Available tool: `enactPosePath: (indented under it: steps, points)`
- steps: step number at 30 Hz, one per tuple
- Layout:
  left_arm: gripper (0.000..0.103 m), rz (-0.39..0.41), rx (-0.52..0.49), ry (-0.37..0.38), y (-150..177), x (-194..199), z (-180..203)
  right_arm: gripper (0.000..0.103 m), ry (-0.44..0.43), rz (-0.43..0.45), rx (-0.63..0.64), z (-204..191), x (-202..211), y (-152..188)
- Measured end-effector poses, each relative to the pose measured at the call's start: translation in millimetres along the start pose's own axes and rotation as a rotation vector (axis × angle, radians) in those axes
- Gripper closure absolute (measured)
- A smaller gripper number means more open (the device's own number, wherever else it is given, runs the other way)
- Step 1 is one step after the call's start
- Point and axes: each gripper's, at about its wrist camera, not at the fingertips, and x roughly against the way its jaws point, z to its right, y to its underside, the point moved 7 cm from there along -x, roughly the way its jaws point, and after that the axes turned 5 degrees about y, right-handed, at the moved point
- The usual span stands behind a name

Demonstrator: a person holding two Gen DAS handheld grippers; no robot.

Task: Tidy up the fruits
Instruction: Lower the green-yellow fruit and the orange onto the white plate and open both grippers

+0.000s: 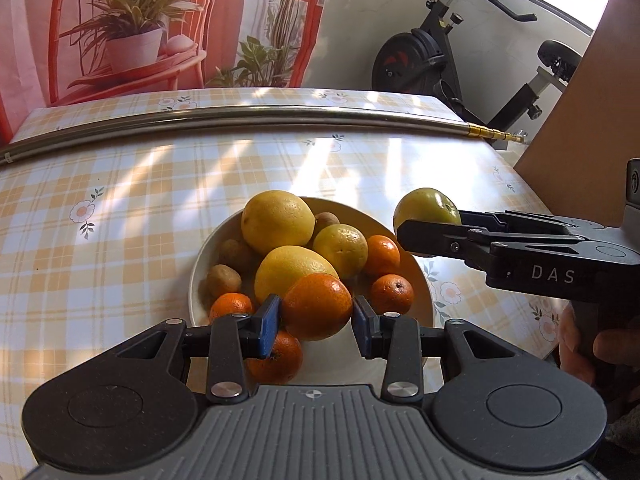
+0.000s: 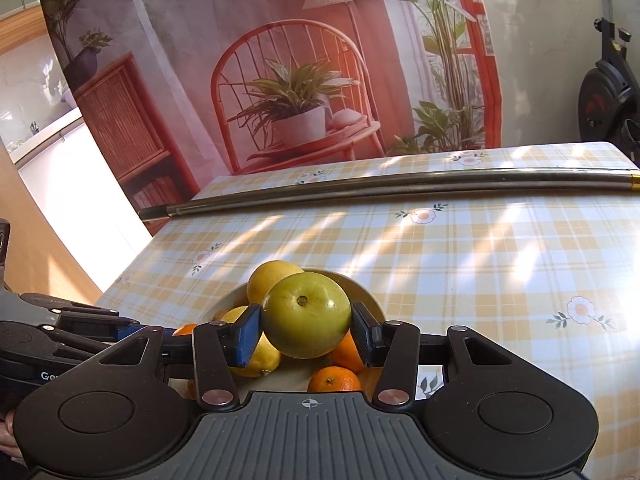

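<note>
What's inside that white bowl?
The bowl holds big yellow citrus, small oranges and brown kiwis. Whatever lies beneath the pile is hidden.

My left hand-held gripper [image 1: 316, 316] clamps a round orange mandarin [image 1: 317, 306] above the pale round ceramic bowl [image 1: 416, 276], which holds yellow lemons [image 1: 277, 221], brown kiwis [image 1: 223, 280] and small mandarins [image 1: 391, 294]. My right hand-held gripper [image 2: 307, 330] grips a smooth round green-yellow apple [image 2: 306, 320], stem end facing me, over the bowl's right rim.
</note>
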Motion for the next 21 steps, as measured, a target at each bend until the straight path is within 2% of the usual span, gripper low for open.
enactPosePath:
  steps: [7, 13, 21]
  points:
    - [0.063, -0.057, -0.033, 0.002, 8.6, -13.4, 6.6, 0.059, 0.000, -0.046, 0.011, 2.1, 7.4, 28.0]
    - [0.063, -0.091, -0.076, 0.008, 11.4, -29.5, 18.1, 0.059, 0.036, -0.030, -0.031, 16.8, 11.6, 28.6]
    - [0.063, -0.138, -0.085, -0.001, 8.0, -56.8, 25.3, 0.059, 0.046, -0.019, -0.053, 27.6, 13.9, 27.8]
